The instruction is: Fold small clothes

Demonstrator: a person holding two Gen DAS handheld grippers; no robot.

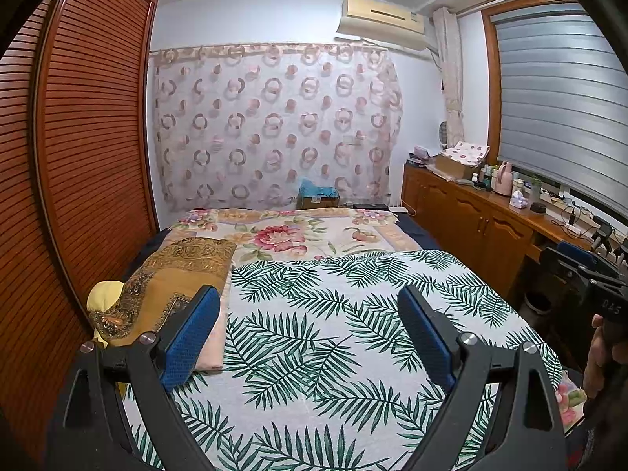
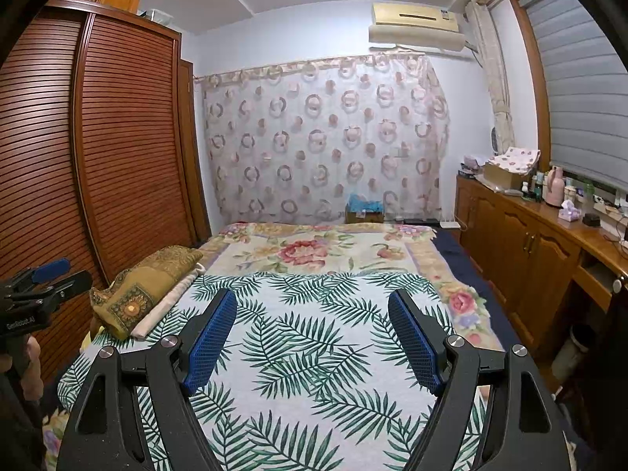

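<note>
A palm-leaf printed cloth (image 1: 333,333) lies spread flat over the near half of the bed, also seen in the right wrist view (image 2: 314,345). At its left edge sits a folded pile: a brown-gold patterned cloth (image 1: 176,274) on a pale pink one (image 1: 214,341), with a yellow cloth (image 1: 104,294) beside it. My left gripper (image 1: 308,294) hovers open over the leaf cloth, nothing between its blue pads. My right gripper (image 2: 312,296) is also open and empty above the same cloth. Both point slightly downward, side by side.
A louvred wooden wardrobe (image 1: 86,149) runs along the bed's left side. A floral blanket (image 2: 314,251) covers the far half of the bed. On the right stands a wooden sideboard (image 2: 530,243) with bottles and boxes. A hand (image 1: 600,353) holds the right gripper's handle.
</note>
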